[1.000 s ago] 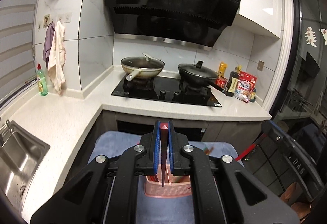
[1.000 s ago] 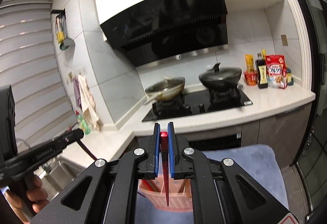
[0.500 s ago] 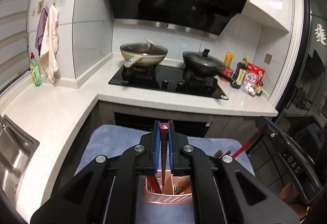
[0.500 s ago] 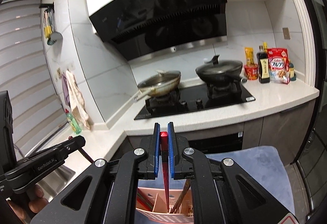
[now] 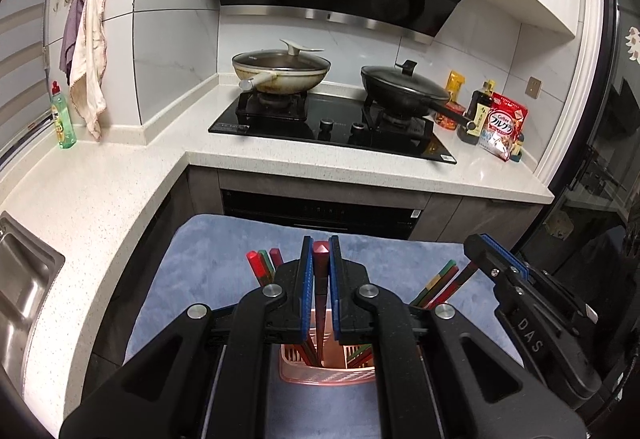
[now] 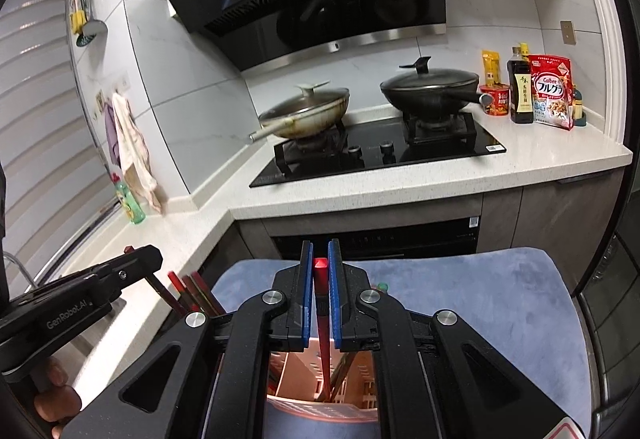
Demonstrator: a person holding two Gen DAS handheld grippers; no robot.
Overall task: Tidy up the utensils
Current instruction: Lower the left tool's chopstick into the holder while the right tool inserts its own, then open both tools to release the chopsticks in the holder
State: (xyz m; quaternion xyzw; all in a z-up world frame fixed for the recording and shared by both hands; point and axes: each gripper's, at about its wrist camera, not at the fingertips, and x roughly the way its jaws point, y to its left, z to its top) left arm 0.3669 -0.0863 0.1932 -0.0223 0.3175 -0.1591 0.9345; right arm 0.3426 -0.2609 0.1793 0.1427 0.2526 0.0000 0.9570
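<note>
A: Where the left wrist view looks down, item one: left gripper [image 5: 320,279], jaws narrow, clamped on a dark red chopstick [image 5: 320,303]. Its square top shows between the blue pads [image 5: 306,291].

B: And its lower end?

A: It runs down into the pink basket [image 5: 320,373], which stands on a blue mat [image 5: 200,279]. More chopsticks are in the basket already: one bunch [image 5: 262,267] leaning out to the left, another [image 5: 440,283] leaning right.

B: Anything else in that view?

A: The right gripper [image 5: 496,259] enters at the right edge, above the right-leaning bunch. Behind: a white worktop [image 5: 120,191], a hob [image 5: 332,127] with a pale lidded pan [image 5: 280,69] and a black lidded pan [image 5: 404,87], a sink [image 5: 24,287] at the left.

B: Now the right wrist view.

A: Item two: right gripper [image 6: 319,295], jaws narrow, closed on a red chopstick [image 6: 323,343]. The stick drops between the blue pads [image 6: 307,295] into the pink basket [image 6: 320,407].

B: Touching the bottom?

A: I cannot tell; the basket interior is partly hidden by the jaws.

B: The other gripper?

A: The left gripper [image 6: 132,259] shows at the lower left, held in a hand [image 6: 52,395], with a dark stick tip at its end and chopsticks [image 6: 192,291] fanned out beside it. The mat [image 6: 480,303] lies under everything.
</note>
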